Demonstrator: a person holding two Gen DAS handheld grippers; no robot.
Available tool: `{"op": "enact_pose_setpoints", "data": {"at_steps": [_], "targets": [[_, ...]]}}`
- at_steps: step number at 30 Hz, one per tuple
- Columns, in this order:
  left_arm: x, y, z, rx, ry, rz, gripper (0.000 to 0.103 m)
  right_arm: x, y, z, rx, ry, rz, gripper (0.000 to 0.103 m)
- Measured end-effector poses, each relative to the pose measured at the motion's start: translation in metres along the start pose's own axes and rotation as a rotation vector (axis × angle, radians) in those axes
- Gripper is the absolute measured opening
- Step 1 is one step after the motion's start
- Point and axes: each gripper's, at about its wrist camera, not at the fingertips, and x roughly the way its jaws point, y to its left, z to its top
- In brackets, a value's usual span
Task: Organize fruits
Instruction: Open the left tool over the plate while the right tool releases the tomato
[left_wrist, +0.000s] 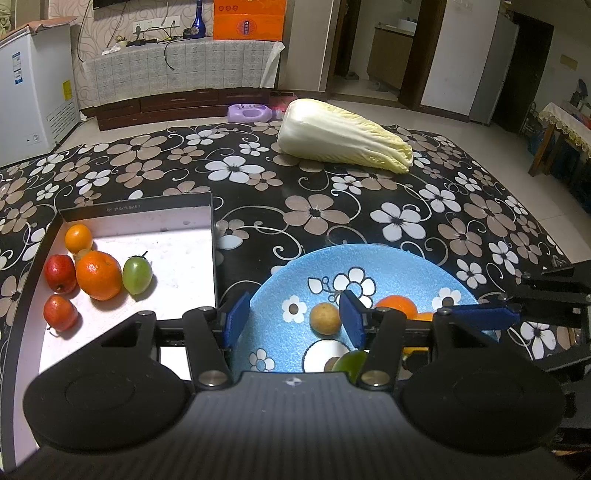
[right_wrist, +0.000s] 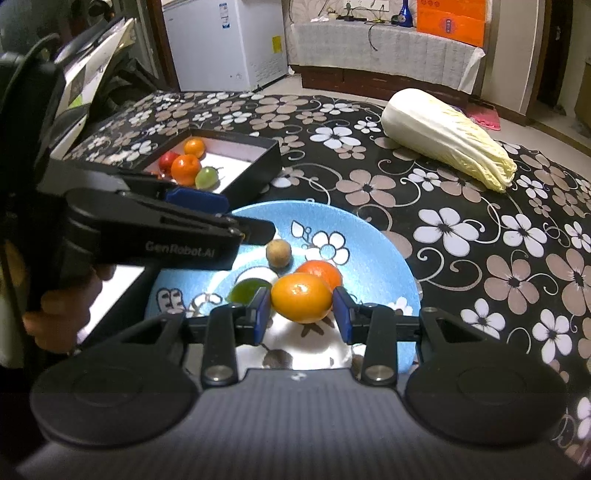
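**The Orange Might Slip or Roll**

On the left sat the box (left_wrist: 207, 221), and it already held red, orange and green fruit (left_wrist: 98, 275). Next to it, on the flowery cloth (left_wrist: 406, 206), was the blue plate (left_wrist: 388, 266). The left gripper (left_wrist: 293, 323) hung over the near left part of the plate with its jaws apart and nothing between them. A little brown fruit (left_wrist: 325, 318) lay on the plate past its tips.

Further right, the right gripper (right_wrist: 301, 314) had its two blue pads (right_wrist: 263, 308) on either side of the orange (right_wrist: 302, 298). The pads looked right at its skin, but I cannot tell if they were pressing yet. The orange lay at the near middle of the plate, just in front of a second orange (right_wrist: 322, 271). A green fruit (right_wrist: 245, 290) was just left of the left pad.

The orange was a bit egg-shaped. Its long way ran side to side, from pad to pad, tipped down a little to the right.

What could go wrong? The skin looked smooth and round, so a weak squeeze could let it pop out and roll away (maybe off the plate). A hard squeeze could squash it. The left pad could also bump the green fruit. The cabbage (right_wrist: 447, 134) was far off and safe.
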Motion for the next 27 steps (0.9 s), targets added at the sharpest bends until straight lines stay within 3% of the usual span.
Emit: {"op": "enact_pose_setpoints", "data": {"at_steps": [14, 20, 27], "targets": [[-0.001, 0.0, 0.0, -0.002, -0.003, 0.0, 0.06, 0.006, 0.004, -0.005, -0.048, 0.052, -0.026, 0.04], [-0.002, 0.0, 0.001, -0.002, -0.006, 0.002, 0.06, -0.001, 0.001, -0.003, -0.036, 0.019, -0.025, 0.041], [-0.008, 0.008, 0.002, -0.023, -0.02, 0.018, 0.06, -0.006, 0.006, 0.007, -0.017, -0.081, -0.018, 0.042]]}}
